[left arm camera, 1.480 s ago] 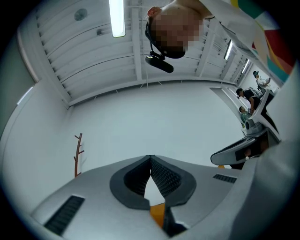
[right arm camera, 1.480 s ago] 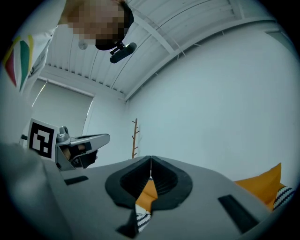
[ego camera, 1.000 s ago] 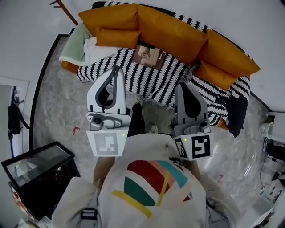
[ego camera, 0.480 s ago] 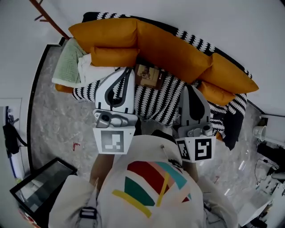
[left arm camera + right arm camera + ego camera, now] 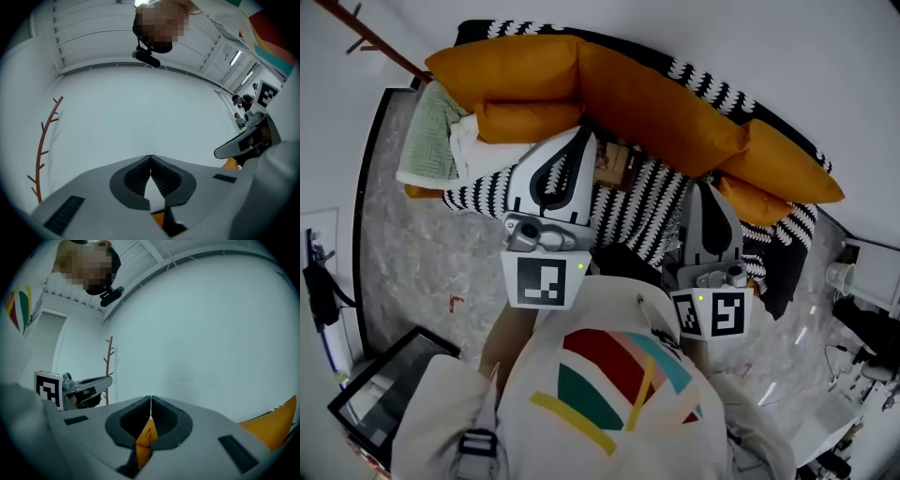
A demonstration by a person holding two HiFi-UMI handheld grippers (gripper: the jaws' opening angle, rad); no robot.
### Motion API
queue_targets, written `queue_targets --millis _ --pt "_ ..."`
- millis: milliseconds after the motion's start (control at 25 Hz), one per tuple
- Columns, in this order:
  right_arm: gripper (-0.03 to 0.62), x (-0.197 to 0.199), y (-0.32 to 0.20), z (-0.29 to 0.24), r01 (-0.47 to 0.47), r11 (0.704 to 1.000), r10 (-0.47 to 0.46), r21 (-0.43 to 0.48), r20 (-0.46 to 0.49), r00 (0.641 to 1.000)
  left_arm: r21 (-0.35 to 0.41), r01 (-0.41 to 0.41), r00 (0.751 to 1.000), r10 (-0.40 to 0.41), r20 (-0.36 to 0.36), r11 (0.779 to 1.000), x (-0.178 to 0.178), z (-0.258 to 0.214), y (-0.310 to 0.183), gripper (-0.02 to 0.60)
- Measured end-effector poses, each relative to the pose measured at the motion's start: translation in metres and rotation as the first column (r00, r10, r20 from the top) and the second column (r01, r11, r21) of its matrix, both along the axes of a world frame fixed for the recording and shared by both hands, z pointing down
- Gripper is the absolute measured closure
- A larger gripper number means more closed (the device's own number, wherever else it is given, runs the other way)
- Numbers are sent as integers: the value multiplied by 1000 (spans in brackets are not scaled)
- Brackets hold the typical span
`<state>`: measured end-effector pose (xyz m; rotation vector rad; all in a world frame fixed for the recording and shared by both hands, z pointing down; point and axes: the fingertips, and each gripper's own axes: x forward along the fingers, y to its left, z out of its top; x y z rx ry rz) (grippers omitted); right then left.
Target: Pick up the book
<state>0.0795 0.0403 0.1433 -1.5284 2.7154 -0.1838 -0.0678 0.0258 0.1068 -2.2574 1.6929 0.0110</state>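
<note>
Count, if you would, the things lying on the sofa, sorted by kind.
orange cushions: 5
book: 1
folded cloths: 2
zigzag throw: 1
Total: 9

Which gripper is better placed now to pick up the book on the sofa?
Left. In the head view, the left gripper has its tip right beside the book, while the right gripper is farther off. Both are shut and would need to open.
</note>
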Motion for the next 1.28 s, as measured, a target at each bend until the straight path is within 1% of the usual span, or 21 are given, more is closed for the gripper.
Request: queue_targets --millis 120,280,320,440,480,560,640,760,880,1080,1280 --pt "580 8 -14 -9 17 1000 -17 22 15 1000 -2 -7 1000 7 23 1000 12 -6 -12 574" --pt "580 21 -37 -13 30 999 -30 35 15 999 44 -22 999 20 45 999 27 -18 -31 574" --pt "580 23 -43 -12 29 999 -30 37 10 1000 43 -26 999 24 43 999 29 -15 -37 574" --pt "580 27 -46 -4 22 1000 -22 12 12 1000 -13 -36 999 37 21 999 30 3 -43 572" --pt "580 27 -45 -1 17 1000 -17 -1 15 1000 -13 -43 999 43 16 999 30 4 -45 574" --pt "580 27 -51 5 2 1000 -1 -18 18 1000 11 -57 998 57 12 998 28 0 -55 574" --pt "580 23 -58 10 -6 999 6 -33 21 1000 19 -64 998 63 10 998 23 -1 -65 574" --pt "580 11 -64 16 0 999 2 -49 41 999 0 -60 998 60 6 998 7 7 -77 574" --pt "580 5 -72 21 -5 998 7 -60 44 999 -12 -66 997 66 -26 998 -5 14 -92 574" --pt "580 -2 -85 49 17 987 -5 -163 74 997 -63 -105 993 101 -57 992 -7 44 -121 574" --pt "580 2 -108 88 -1 977 18 -213 77 997 -117 -146 989 141 -48 982 3 96 -153 574"
